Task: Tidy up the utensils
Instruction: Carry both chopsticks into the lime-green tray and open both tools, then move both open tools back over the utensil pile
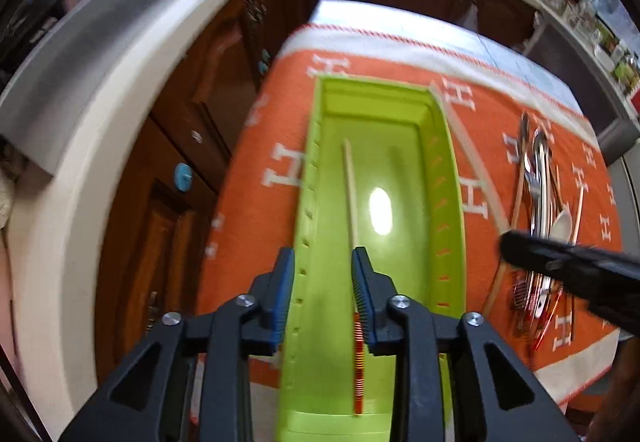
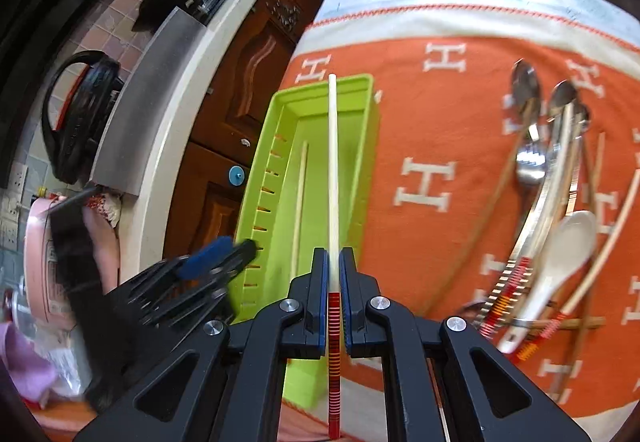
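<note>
Rt jaws [image 2: 333, 262] clamping a chopstick [image 2: 333, 170] near its banded end, pads pressing both sides, pale shaft pointing fwd over the green tray [image 2: 362, 146]. Gripping close to the banded end likely so the long plain shaft stays free to be lined up w/ the tray's length before lowering. Hanging above the tray, not yet resting inside as far as visible.

Lt jaws [image 1: 323, 262] standing partly open, nothing pressed btwn the pads. Hovering over the near part of the same tray, w/ a second chopstick [image 1: 351, 194] lying flat on the tray floor just ahead, banded end toward the near end. Probably just let go, so the stick lies lengthwise along the tray's long axis.

Chopsticks looking slim, cream-coloured along the shaft, w/ red, orange and black stripes at the thick end. Tray looking bright lime, long and narrow, w/ a row of slots along one side wall, glare spot on its floor.

Sitting on an orange cloth [image 2: 440, 114] w/ white H letters covering the table. Waiting off to the right, well apart from the tray: a pile of utensils [image 2: 548, 178] incl. metal spoons, a fork, a white ceramic spoon [image 2: 560, 262] and more chopsticks, some crossing each other. Sorting judged early, most pieces unsorted.
</note>
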`<state>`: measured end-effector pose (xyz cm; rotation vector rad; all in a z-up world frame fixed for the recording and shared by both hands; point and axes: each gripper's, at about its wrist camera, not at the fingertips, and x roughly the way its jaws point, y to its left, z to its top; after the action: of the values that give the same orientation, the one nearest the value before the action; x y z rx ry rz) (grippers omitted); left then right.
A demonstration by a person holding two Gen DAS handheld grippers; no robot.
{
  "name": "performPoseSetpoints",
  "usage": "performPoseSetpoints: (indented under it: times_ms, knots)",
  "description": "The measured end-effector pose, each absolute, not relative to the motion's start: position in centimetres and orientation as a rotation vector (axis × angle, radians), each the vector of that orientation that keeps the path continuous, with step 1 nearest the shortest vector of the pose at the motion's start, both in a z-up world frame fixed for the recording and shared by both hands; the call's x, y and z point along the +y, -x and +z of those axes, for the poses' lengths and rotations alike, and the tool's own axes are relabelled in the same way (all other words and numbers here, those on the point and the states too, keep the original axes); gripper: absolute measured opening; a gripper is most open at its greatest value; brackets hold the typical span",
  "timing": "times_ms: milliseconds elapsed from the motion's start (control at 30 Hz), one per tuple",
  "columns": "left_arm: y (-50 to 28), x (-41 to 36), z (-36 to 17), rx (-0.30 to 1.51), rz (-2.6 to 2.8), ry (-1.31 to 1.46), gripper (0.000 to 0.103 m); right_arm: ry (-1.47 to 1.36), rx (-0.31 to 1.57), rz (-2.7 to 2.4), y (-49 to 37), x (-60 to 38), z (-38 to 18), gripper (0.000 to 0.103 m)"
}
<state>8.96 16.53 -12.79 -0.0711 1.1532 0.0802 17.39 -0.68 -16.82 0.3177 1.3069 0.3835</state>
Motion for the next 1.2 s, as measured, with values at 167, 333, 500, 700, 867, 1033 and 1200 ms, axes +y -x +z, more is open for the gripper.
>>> performPoseSetpoints:
  times_ms: [167, 333, 500, 700, 867, 1033, 1200]
  knots:
    - [-8.3, 18.1, -11.4, 1.101, 0.146, 0.090, 0.047, -0.320, 1.360, 0.402, -18.8, 1.3, -19.0, 0.007]
    - [-8.3, 18.7, -11.3, 1.098, 0.153, 0.110, 0.055, -0.314, 1.357, 0.395, -19.3, 1.8, -19.5, 0.021]
    - [-8.7, 17.9, -11.6, 1.097, 0.146, 0.124, 0.057, -0.268, 1.318, 0.401, -18.5, 0.3, -18.2, 0.022]
    - [-8.6, 16.0, -10.9, 1.069, 0.115, 0.133, 0.069, -0.201, 1.246, 0.403, -16.7, -2.3, -16.3, 0.025]
    - [-8.3, 14.4, -9.5, 1.028, 0.091, 0.127, 0.075, -0.172, 1.153, 0.393, -15.0, -4.8, -14.1, 0.037]
    - [-7.8, 12.6, -7.9, 0.985, 0.045, 0.118, 0.081, -0.153, 1.045, 0.367, -13.4, -7.9, -11.4, 0.037]
    - [-7.3, 10.4, -6.8, 0.947, -0.006, 0.104, 0.082, -0.057, 0.925, 0.289, -11.5, -10.8, -9.0, 0.037]
